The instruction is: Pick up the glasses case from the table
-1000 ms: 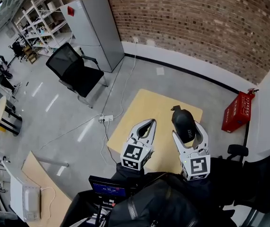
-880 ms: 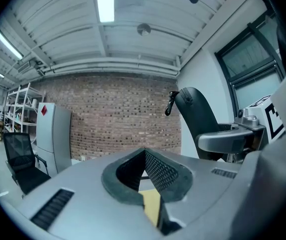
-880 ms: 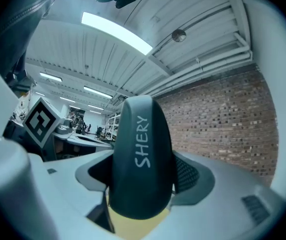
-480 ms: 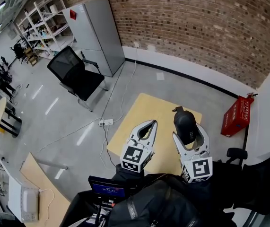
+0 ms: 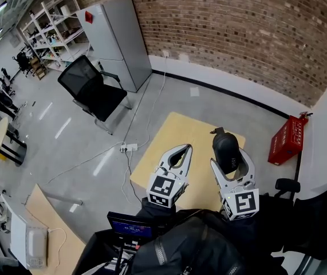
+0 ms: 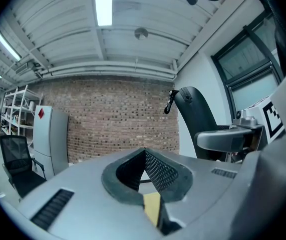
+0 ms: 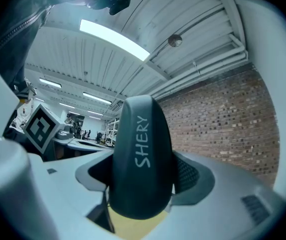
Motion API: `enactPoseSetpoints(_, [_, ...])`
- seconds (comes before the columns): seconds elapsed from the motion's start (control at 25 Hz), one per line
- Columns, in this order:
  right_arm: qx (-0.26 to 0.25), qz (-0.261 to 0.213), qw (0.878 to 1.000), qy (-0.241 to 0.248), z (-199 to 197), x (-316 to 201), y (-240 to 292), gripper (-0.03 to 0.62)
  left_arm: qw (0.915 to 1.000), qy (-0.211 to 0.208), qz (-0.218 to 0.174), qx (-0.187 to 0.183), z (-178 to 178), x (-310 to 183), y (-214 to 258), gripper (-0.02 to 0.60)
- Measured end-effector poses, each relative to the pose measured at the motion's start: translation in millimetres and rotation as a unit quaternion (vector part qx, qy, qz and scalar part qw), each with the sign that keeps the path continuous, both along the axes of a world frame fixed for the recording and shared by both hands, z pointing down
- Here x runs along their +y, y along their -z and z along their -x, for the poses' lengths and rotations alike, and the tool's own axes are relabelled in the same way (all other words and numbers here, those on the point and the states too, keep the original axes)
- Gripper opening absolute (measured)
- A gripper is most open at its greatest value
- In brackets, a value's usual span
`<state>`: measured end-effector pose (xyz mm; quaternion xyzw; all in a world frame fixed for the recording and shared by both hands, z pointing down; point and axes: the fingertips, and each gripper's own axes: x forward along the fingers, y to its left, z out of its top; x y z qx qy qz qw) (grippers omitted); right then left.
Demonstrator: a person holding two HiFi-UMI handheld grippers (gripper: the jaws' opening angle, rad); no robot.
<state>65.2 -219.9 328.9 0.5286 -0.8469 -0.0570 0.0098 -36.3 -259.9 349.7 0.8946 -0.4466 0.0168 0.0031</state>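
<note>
A black glasses case (image 5: pixel 225 151) with white lettering stands on end between the jaws of my right gripper (image 5: pixel 229 153), lifted above the small wooden table (image 5: pixel 186 135). In the right gripper view the glasses case (image 7: pixel 141 161) fills the middle, and the right gripper (image 7: pixel 144 176) is shut on both its sides. My left gripper (image 5: pixel 181 150) hovers over the table's near left part, its jaws shut with nothing between them. In the left gripper view the left gripper (image 6: pixel 144 156) has its tips touching, and the glasses case (image 6: pixel 195 115) rises at the right.
A black office chair (image 5: pixel 91 86) and a grey cabinet (image 5: pixel 114 39) stand on the floor to the left. A red crate (image 5: pixel 287 140) lies at the right by the brick wall (image 5: pixel 237 33). A power strip (image 5: pixel 130 148) and cables lie near the table's left edge.
The right gripper with the glasses case has shifted slightly right and towards me. The left gripper has drifted a little right.
</note>
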Motion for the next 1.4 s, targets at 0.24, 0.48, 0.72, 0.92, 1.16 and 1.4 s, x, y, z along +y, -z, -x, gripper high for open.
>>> enactPoseSetpoints(0.24, [0.000, 0.000, 1.000, 0.005, -1, -2, -4, 0.345, 1.0000, 0.001, 0.004, -0.002, -2, -3, -6, 0.000])
enactPoseSetpoints(0.48, [-0.004, -0.001, 1.000, 0.006, -1, -2, -4, 0.345, 1.0000, 0.002, 0.004, -0.001, -2, -3, -4, 0.000])
enactPoseSetpoints(0.72, [-0.004, 0.000, 1.000, 0.004, -2, -4, -5, 0.345, 1.0000, 0.000, 0.006, 0.000, -1, -5, -6, 0.000])
enactPoseSetpoints(0.92, [-0.005, 0.000, 1.000, 0.002, -3, -5, -4, 0.345, 1.0000, -0.001, 0.008, 0.000, -2, -6, -6, 0.000])
enactPoseSetpoints(1.16, [-0.008, 0.000, 1.000, 0.000, -9, -5, -5, 0.345, 0.9999, -0.004, 0.012, 0.000, -9, -7, -7, 0.000])
enactPoseSetpoints(1.4, [-0.009, 0.001, 1.000, -0.001, -12, -5, -6, 0.345, 0.9999, -0.003, 0.012, 0.000, -11, -6, -8, 0.000])
